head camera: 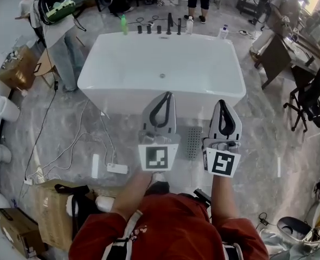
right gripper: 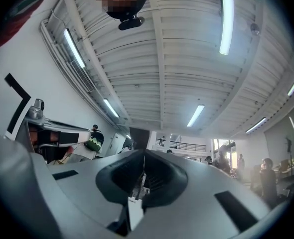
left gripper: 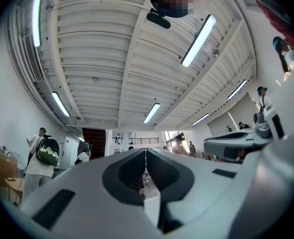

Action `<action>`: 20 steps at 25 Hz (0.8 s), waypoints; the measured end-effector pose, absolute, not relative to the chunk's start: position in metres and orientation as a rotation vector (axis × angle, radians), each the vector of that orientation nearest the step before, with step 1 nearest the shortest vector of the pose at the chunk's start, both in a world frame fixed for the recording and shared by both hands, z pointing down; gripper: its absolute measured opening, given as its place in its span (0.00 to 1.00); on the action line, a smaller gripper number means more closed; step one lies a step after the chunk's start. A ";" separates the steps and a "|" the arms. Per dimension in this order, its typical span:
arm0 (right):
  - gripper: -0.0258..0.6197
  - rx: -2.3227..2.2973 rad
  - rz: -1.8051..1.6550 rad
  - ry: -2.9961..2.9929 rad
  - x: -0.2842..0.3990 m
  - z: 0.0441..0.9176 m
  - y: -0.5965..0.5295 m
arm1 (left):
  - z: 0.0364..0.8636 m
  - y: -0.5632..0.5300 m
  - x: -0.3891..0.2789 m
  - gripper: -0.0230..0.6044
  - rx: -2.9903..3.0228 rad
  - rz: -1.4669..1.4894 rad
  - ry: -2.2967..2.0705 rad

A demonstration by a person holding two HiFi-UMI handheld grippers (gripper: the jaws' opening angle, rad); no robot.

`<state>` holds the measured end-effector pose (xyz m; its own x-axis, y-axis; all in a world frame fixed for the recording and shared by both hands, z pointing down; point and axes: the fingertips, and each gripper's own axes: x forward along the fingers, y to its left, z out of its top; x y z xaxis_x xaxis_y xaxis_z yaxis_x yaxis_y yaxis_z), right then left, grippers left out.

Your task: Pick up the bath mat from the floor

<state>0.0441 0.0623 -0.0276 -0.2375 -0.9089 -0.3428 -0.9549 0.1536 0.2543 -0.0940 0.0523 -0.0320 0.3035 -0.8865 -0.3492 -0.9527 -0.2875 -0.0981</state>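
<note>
The bath mat [head camera: 192,142], a small grey dotted rectangle, lies on the marble floor in front of the white bathtub [head camera: 111,85]. In the head view it shows between my two grippers, partly hidden by them. My left gripper [head camera: 167,95] and right gripper [head camera: 222,103] are held side by side above it, tips tilted up and away. Both are shut with nothing between the jaws. The left gripper view has the closed left gripper [left gripper: 145,151] against the ceiling and distant people. The right gripper [right gripper: 144,153] is likewise closed and aimed at the ceiling lights.
Bottles and dark taps [head camera: 159,27] line the tub's far rim. A white power strip [head camera: 116,168] with cables lies on the floor at left, near a cardboard box [head camera: 54,213]. People stand at the back left [head camera: 62,31] and far side. A desk and office chair [head camera: 312,93] stand at right.
</note>
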 end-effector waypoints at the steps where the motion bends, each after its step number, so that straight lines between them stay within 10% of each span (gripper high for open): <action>1: 0.06 -1.878 0.641 2.295 0.039 -0.027 0.056 | -0.031 0.046 -0.100 0.06 -2.293 0.317 1.668; 20: 0.06 -1.942 0.603 2.270 0.036 -0.010 0.004 | -0.003 -0.011 -0.120 0.06 -2.333 0.251 1.710</action>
<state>0.0360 0.0038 -0.0096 -0.1855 -0.9285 -0.3216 -0.9657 0.1116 0.2346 -0.1203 -0.0114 -0.0032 0.3016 -0.9127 -0.2757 -0.9534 -0.2881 -0.0894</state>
